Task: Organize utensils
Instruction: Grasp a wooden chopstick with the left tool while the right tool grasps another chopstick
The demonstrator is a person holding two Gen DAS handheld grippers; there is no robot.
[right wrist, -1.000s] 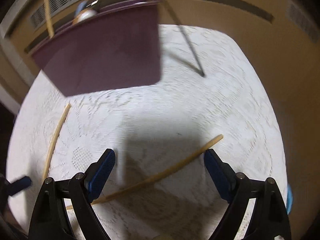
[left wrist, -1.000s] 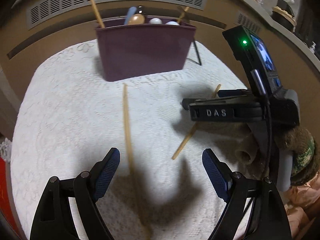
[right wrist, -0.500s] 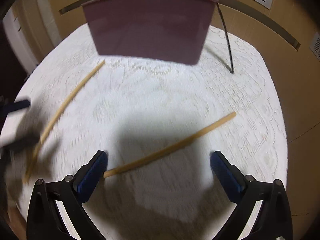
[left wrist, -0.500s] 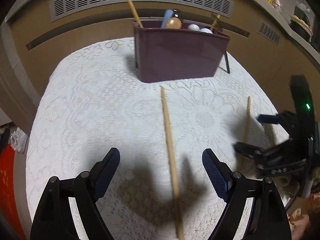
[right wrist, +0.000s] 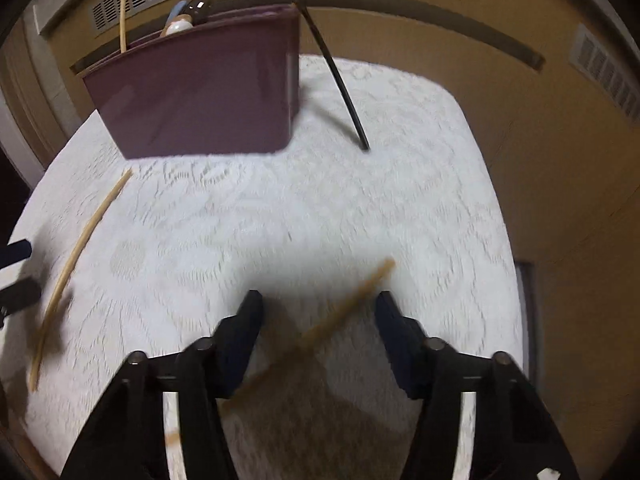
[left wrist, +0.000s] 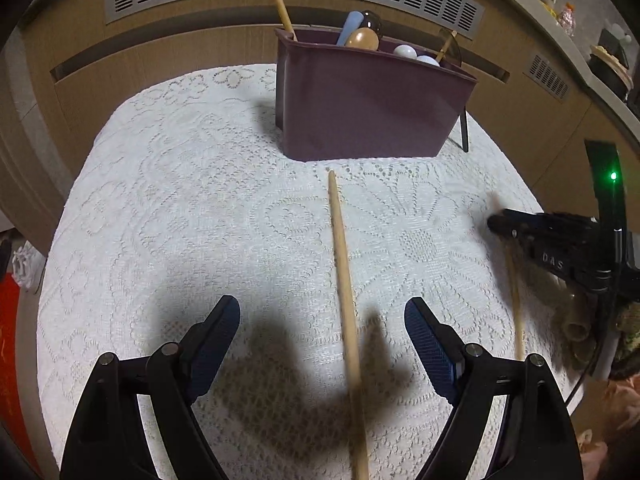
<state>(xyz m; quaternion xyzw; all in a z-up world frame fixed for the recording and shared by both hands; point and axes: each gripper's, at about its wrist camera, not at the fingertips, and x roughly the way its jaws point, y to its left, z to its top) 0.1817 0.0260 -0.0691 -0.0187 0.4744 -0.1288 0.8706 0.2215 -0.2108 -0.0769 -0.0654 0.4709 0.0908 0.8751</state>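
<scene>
A wooden chopstick [left wrist: 342,260] lies lengthwise on the lace cloth, between the fingers of my open left gripper [left wrist: 322,308], which touches nothing. A second chopstick [right wrist: 376,276] lies slantwise between the fingers of my right gripper [right wrist: 318,300]. Its jaws are closing, and a gap still shows on both sides of the stick. The left wrist view shows that gripper [left wrist: 496,224] at the right, over the same stick [left wrist: 514,292]. At the back stands a maroon bin [left wrist: 372,112] holding spoons and chopsticks.
A black utensil [right wrist: 336,72] leans against the bin's right side, its tip on the white lace cloth [left wrist: 180,200]. A wooden wall with vent grilles runs close behind the table. A person's sleeve [left wrist: 628,328] shows at the right edge.
The right gripper's jaws have come much closer together around the slanted chopstick. The left gripper shifted so the long chopstick now runs between its fingers.
</scene>
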